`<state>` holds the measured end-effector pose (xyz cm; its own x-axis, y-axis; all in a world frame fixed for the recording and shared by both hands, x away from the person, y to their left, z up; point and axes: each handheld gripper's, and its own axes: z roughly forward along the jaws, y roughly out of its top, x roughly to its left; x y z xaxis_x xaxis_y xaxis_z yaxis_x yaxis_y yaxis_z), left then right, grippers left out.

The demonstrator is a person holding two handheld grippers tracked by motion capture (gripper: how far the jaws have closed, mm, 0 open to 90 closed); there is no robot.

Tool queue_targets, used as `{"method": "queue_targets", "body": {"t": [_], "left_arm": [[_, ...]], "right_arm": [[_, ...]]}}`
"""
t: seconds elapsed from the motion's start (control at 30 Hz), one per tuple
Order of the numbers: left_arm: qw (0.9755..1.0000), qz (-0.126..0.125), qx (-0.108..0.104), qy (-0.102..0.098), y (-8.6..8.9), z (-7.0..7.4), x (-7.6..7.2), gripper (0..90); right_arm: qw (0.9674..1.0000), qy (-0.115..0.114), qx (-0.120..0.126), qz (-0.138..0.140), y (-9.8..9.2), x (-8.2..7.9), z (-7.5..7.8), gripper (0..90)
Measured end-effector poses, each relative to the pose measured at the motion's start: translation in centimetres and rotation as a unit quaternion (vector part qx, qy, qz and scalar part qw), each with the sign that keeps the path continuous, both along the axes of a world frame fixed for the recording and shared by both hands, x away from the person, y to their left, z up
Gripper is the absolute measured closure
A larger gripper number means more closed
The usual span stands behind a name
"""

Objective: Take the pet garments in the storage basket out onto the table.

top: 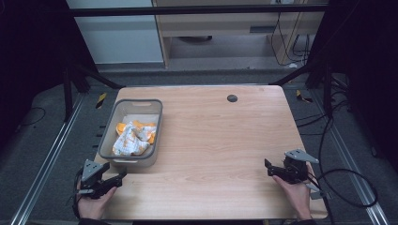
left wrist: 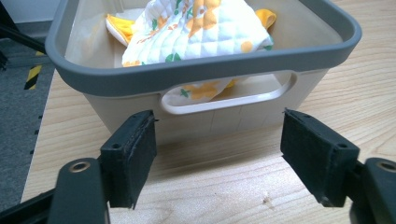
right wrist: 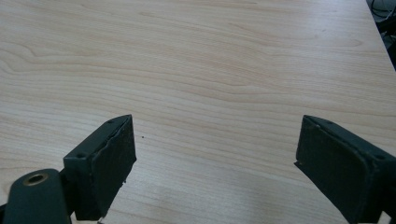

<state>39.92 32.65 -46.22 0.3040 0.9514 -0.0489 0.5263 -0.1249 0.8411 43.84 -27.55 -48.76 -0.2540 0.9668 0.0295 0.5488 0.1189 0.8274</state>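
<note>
Both claws gape wide, empty. The left gripper faces the bin just ahead, quilted cloth inside. The right gripper sits over bare table, probably near its edge.

Left hand: our left hand comes in from the bottom edge, wrapped around its gripper's handle.
Left gripper: our left gripper lies low at the near left, its jaws set wide apart and pointing forward and to the right.
Right hand: our right hand grips from below at the near right.
Right gripper: our right gripper points left, jaws spread wide with nothing between them.
</note>
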Motion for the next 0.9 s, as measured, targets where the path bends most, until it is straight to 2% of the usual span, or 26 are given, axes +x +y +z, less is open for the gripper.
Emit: {"method": "queue_targets", "body": {"t": [0.13,0.23,0.33,0.47,0.63,0.9], "left_arm": [[0.9999,0.002,-0.016,0.002,0.4,0.7,0.0,26.6],[0.9998,0.004,-0.019,0.001,0.5,1.2,0.1,25.9],[0.9994,0.005,-0.033,-0.007,0.7,2.2,0.2,25.3],[0.9994,0.001,-0.03,-0.016,0.7,3.1,0.2,25.2],[0.9988,-0.001,-0.041,-0.026,1.1,4.6,0.3,25.4],[0.9987,-0.006,-0.037,-0.036,0.9,6.6,1.0,26.0]], "right_arm": [[1.0,0.0,0.0,-0.003,-0.1,-0.1,0.1,11.9],[1.0,0.002,-0.002,-0.002,-0.1,-0.1,0.1,11.8],[1.0,-0.001,-0.01,-0.001,0.0,0.0,0.1,11.6],[1.0,-0.002,-0.008,-0.001,0.2,-0.1,0.1,11.6],[0.9999,-0.002,-0.017,0.004,0.5,-0.1,0.0,11.6],[0.9998,-0.004,-0.021,0.005,0.6,-0.2,-0.1,11.6]]}}
